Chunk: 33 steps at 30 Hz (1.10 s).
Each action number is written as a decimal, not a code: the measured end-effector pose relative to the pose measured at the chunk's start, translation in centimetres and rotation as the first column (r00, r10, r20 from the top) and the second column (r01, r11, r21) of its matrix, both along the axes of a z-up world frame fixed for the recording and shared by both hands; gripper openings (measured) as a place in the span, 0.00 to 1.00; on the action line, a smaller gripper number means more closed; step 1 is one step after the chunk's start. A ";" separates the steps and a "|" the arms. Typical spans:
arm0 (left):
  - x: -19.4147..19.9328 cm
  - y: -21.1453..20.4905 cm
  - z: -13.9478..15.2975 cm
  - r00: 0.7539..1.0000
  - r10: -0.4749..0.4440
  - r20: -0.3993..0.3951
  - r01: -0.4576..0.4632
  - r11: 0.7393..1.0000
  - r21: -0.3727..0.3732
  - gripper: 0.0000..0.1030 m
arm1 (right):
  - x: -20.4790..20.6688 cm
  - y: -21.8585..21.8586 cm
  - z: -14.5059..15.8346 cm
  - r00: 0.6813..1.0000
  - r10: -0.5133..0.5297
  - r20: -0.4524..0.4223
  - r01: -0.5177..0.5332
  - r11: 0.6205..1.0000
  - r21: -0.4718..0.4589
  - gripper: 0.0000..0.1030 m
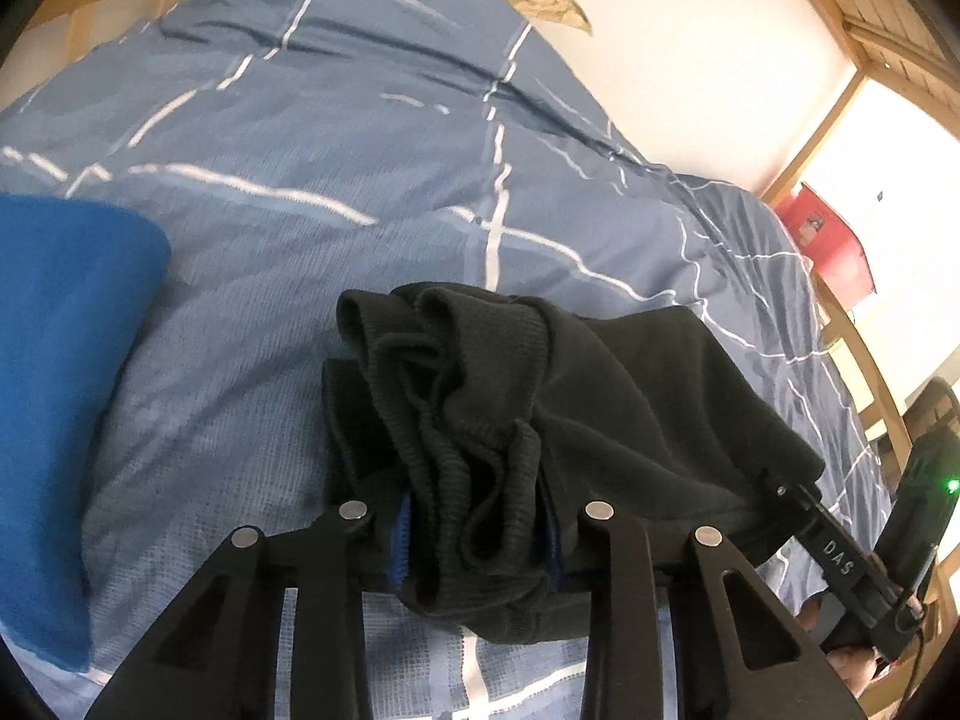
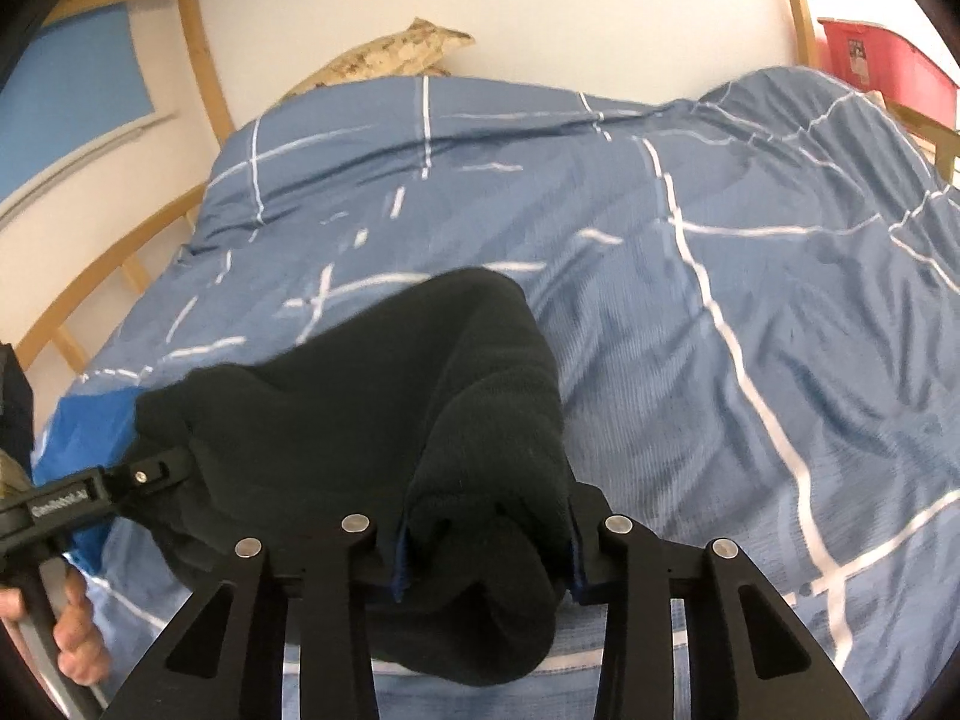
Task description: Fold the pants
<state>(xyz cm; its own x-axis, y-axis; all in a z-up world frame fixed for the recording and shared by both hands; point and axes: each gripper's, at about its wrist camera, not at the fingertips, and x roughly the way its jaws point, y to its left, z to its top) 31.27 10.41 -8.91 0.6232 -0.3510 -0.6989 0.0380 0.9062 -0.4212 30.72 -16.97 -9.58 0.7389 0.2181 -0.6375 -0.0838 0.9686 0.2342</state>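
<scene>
Both ends pinched: your left gripper [image 1: 477, 531] and right gripper [image 2: 486, 546] each clamp the black pants [image 1: 540, 396]; raise both evenly above the bed [image 1: 300, 138].

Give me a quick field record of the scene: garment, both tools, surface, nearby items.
garment: black pants, bunched, stretched between the two tools
left tool: shut on a ribbed bundle of the pants
right tool: shut on the other end of the pants
surface: blue duvet with white lines, rumpled
nearby: bright blue cloth on the bed beside the left tool; red box beyond the bed; wooden bed frame
fold status: not yet laid flat; the part in view hangs off the duvet
</scene>
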 end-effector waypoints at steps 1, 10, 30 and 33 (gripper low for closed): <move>-0.1 0.0 0.4 1.000 -0.006 0.010 0.006 1.000 0.004 0.30 | -0.1 0.0 0.5 1.000 0.002 0.009 -0.002 1.000 0.006 0.36; -1.8 -0.6 4.4 0.996 -0.047 0.078 0.047 0.999 0.009 0.29 | -1.8 0.1 3.6 0.997 -0.016 0.073 0.016 1.000 -0.005 0.35; -11.1 6.8 16.1 0.963 -0.043 0.266 0.011 0.993 0.118 0.29 | -10.8 6.6 14.7 0.957 0.028 0.288 -0.027 1.000 -0.007 0.35; -12.0 9.7 16.9 0.962 -0.028 0.271 -0.012 0.990 0.144 0.29 | -11.4 9.3 15.4 0.952 0.044 0.303 -0.049 0.999 0.010 0.35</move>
<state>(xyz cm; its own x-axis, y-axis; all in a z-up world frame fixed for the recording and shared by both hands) 19.28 20.12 8.03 0.7943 -0.2655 -0.5464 0.1405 0.9553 -0.2600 19.34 -7.68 5.82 0.8852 0.2658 -0.3818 -0.1979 0.9579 0.2081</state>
